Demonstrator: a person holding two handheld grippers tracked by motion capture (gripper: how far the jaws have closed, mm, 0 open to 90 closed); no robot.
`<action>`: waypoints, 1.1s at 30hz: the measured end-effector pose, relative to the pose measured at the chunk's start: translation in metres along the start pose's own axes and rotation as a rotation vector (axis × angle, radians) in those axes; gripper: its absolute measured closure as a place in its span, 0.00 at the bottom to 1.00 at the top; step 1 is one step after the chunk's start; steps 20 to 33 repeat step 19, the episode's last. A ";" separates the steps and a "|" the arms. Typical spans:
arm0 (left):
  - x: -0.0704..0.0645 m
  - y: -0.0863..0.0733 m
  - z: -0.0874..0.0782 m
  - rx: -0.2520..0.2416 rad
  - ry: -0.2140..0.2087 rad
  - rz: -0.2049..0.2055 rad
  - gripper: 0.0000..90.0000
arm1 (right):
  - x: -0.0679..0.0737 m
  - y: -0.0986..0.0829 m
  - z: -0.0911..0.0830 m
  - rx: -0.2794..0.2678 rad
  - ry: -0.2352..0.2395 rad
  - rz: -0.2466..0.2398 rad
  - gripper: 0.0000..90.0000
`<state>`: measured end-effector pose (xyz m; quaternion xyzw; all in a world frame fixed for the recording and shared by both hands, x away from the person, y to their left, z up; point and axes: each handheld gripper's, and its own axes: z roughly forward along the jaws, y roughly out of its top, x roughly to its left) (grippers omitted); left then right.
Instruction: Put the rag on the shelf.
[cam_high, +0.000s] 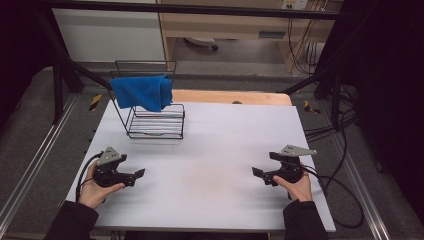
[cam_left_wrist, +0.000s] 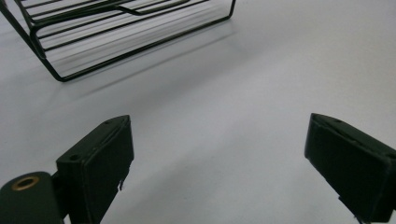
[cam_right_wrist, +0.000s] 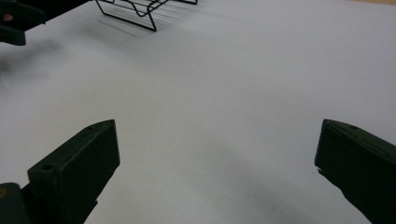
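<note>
Left gripper (cam_high: 140, 173) and right gripper (cam_high: 256, 171): jaws spread wide, nothing held, resting near front of white table (cam_high: 215, 150). Crumpled blue cloth (cam_high: 142, 91) draped over black wire rack (cam_high: 156, 122) (apparently its top rail), far left, well apart from both.

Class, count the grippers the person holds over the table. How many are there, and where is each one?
2. The left gripper is near the table's front left, below the wire rack with the blue cloth. The right gripper is near the front right. Both are open.
</note>
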<state>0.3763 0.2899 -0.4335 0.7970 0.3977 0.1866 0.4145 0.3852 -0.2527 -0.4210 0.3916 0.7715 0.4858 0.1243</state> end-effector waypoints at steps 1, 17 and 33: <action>-0.001 -0.001 0.000 0.001 -0.002 0.005 0.09 | -0.002 -0.003 -0.001 0.002 -0.003 0.007 0.01; 0.000 -0.012 0.001 0.010 -0.005 0.010 0.09 | -0.010 -0.036 -0.012 0.057 -0.023 0.025 0.01; 0.000 -0.013 0.001 0.009 -0.002 0.008 0.09 | -0.010 -0.036 -0.011 0.059 -0.023 0.022 0.01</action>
